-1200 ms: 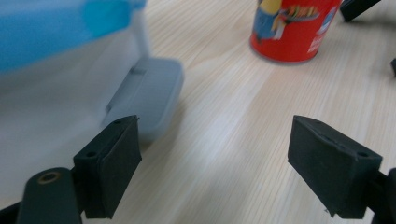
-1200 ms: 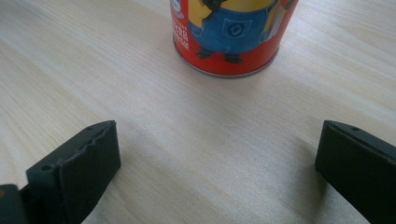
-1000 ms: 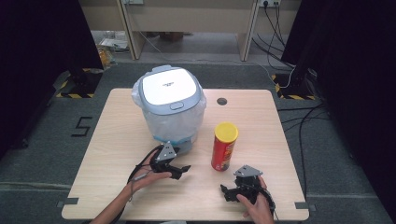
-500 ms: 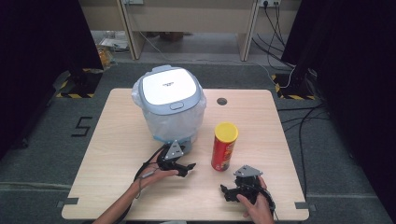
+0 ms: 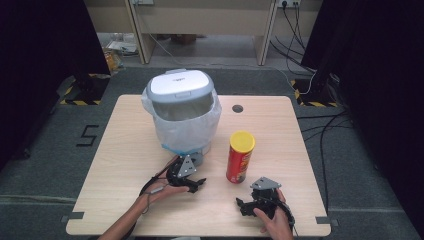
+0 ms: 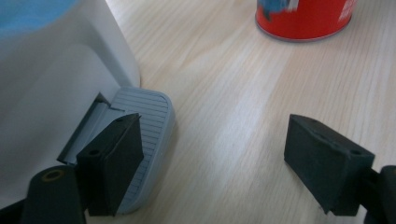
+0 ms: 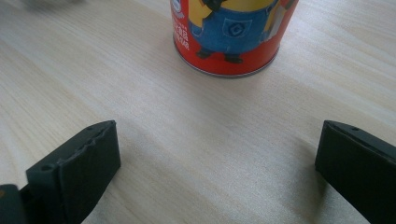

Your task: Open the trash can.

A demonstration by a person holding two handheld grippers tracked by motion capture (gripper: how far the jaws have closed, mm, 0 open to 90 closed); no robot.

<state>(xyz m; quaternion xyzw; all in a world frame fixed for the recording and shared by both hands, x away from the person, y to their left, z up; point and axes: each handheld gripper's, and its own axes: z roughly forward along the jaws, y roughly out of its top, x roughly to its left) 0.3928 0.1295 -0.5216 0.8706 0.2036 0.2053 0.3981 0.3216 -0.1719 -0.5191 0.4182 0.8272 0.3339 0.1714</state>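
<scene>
A white pedal bin (image 5: 184,117) with a plastic liner stands mid-table, its lid (image 5: 180,86) tilted up at the front. My left gripper (image 5: 196,184) sits at the bin's foot, open. In the left gripper view its left jaw rests on the grey ribbed pedal (image 6: 149,116), while the left gripper (image 6: 212,140) spans bare wood. A red crisp can (image 5: 240,156) with a yellow cap stands upright to the right of the bin. The right gripper (image 5: 244,206) lies near the front edge, open, short of the can (image 7: 233,32); nothing sits inside the right gripper (image 7: 217,140).
The wooden table (image 5: 125,150) has a round cable hole (image 5: 237,108) behind the can. The can's base (image 6: 303,18) stands beyond the left gripper. Grey carpet, dark curtains and trailing cables surround the table.
My left gripper has moved forward and right onto the bin's pedal, and the lid has lifted from flat to tilted open. The right gripper has stayed put.
</scene>
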